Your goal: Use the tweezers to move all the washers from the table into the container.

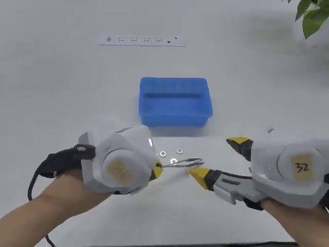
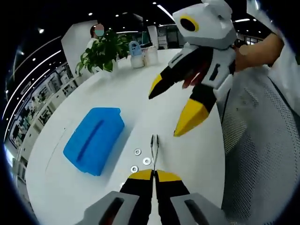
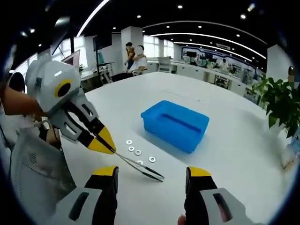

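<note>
Several small metal washers (image 1: 179, 151) (image 2: 137, 152) (image 3: 152, 159) lie on the white table just in front of the blue container (image 1: 175, 100) (image 2: 93, 139) (image 3: 176, 124). My left gripper (image 1: 156, 169) (image 2: 153, 175) (image 3: 106, 143) is shut on the handle end of the metal tweezers (image 1: 186, 162) (image 2: 153, 149) (image 3: 140, 168). The tweezers point right, low over the washers, and I see no washer between their tips. My right gripper (image 1: 218, 158) (image 2: 166, 112) (image 3: 152, 172) stands open just right of the tweezers' tips, holding nothing.
A white power strip (image 1: 141, 40) lies at the far side of the table. A potted plant (image 1: 311, 15) (image 2: 101, 54) (image 3: 281, 101) stands at the back right. A tiny dark part (image 1: 270, 129) lies right of the container. A mesh chair (image 2: 262, 154) is behind me.
</note>
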### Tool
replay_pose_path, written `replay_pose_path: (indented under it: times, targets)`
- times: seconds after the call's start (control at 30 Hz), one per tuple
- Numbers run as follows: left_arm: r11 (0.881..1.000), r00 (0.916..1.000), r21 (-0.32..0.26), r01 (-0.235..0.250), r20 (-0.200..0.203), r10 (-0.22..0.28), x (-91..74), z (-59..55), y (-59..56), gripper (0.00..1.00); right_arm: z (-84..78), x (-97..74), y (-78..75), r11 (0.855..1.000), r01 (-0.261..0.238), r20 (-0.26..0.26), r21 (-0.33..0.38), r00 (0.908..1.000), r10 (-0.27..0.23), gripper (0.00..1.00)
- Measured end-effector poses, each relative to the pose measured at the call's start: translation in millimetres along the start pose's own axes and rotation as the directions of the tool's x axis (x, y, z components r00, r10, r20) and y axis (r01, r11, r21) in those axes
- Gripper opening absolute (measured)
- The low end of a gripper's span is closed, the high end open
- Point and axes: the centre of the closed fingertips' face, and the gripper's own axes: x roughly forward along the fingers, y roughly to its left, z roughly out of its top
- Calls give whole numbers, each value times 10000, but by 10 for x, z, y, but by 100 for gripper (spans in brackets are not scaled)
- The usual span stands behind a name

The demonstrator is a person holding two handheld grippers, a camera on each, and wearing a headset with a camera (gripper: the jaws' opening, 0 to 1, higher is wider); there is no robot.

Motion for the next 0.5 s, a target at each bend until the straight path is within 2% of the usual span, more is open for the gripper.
replay_pose_path:
  times: [0.1,0.17,0.23,0.3,0.37,0.43,0.5]
  targets:
    - [9998,9984,-185,-52,557,63,-71,194,-46,0,-41,122,130,9969,-374,-409,-689,9986,347,48]
    - [9979,9956,-644,-44,935,104,-93,306,-79,0,-33,205,201,9948,-471,-440,-906,9981,432,44]
    - [9978,9928,-663,-63,1188,141,-111,380,-100,0,-36,269,236,9936,-575,-513,-977,9973,526,38]
    - [9972,9918,-728,-153,1258,244,-117,413,-109,0,-38,330,231,9913,-467,-640,-1235,9972,390,34]
    - [9964,9906,-787,-301,1310,402,-123,440,-115,0,-64,351,226,9788,-516,-955,-1980,9949,332,29]
    - [9958,9875,-795,-461,1469,574,-146,489,-120,0,-70,360,198,9701,-297,-976,-2408,9952,62,23]
    - [9937,9841,-904,-666,1587,804,-169,529,-113,0,-65,352,194,9671,-253,-973,-2532,9953,6,14]
